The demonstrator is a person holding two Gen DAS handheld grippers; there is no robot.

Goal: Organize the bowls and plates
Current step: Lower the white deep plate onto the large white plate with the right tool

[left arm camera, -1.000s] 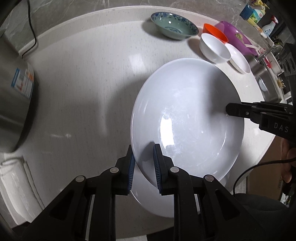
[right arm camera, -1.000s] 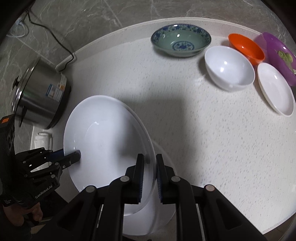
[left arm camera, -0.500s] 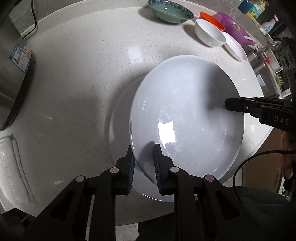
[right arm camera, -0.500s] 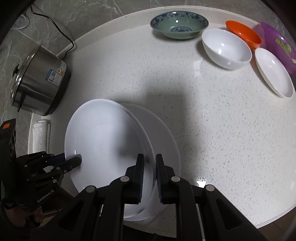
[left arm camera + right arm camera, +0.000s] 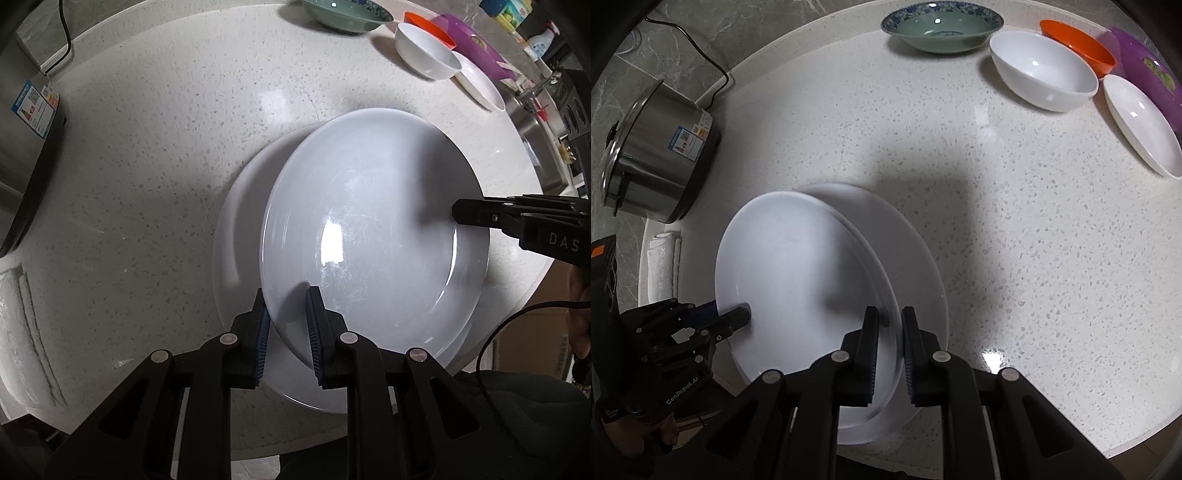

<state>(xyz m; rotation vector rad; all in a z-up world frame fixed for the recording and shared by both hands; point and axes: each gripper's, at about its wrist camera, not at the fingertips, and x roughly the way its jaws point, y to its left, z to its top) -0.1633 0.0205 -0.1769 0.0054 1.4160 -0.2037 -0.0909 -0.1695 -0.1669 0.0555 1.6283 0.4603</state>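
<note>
Left tongs and right tongs pinching opposite rims of a large white plate, held tilted just above a second white plate on the tabletop.

Steel cooker with cord, folded towel beside; speckled counter

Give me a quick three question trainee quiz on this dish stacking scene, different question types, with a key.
1. True or false: both tools grip the same large white plate.
2. What lies directly beneath that plate? A) a folded towel B) another white plate C) the orange bowl
3. Fill in: the steel cooker stands on the ____ side of the right wrist view.

Key: 1 true, left tool and right tool each clamp its rim. 2 B, the lower plate. 3 left.
</note>
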